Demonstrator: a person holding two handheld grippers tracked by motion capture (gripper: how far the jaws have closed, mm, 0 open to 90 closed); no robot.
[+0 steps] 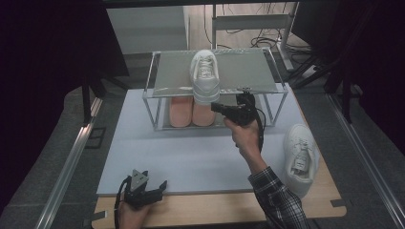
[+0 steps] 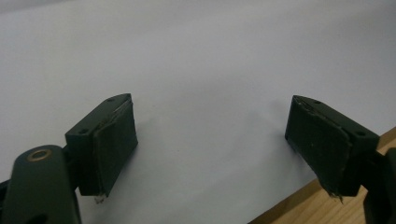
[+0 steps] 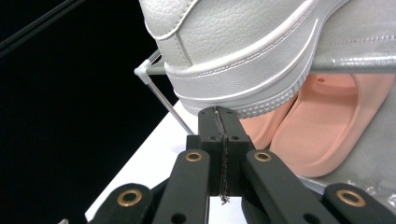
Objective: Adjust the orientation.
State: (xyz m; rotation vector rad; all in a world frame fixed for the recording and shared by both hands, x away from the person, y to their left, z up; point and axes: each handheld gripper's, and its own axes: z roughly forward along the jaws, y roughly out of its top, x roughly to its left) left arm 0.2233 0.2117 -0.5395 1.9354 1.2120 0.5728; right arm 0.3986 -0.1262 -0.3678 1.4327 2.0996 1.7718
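Two white sneakers sit well apart on your table — one sneaker (image 1: 205, 76) on the top shelf of the small wire shoe rack (image 1: 157, 88), its heel jutting past the front edge, the second sneaker (image 1: 301, 155) lying at the table's right edge, by your plaid sleeve (image 1: 279, 200). Your right gripper (image 1: 215, 107) has its jaws pressed together on nothing, the tips right at the heel sole (image 3: 243, 93) of the racked shoe; whether they touch it is unclear. A pair of peach slippers (image 3: 322, 121) rests on the shelf below. Your left gripper (image 1: 162, 186) rests near the table's front edge, jaws spread wide over the white mat (image 2: 210, 70) — nothing between them.
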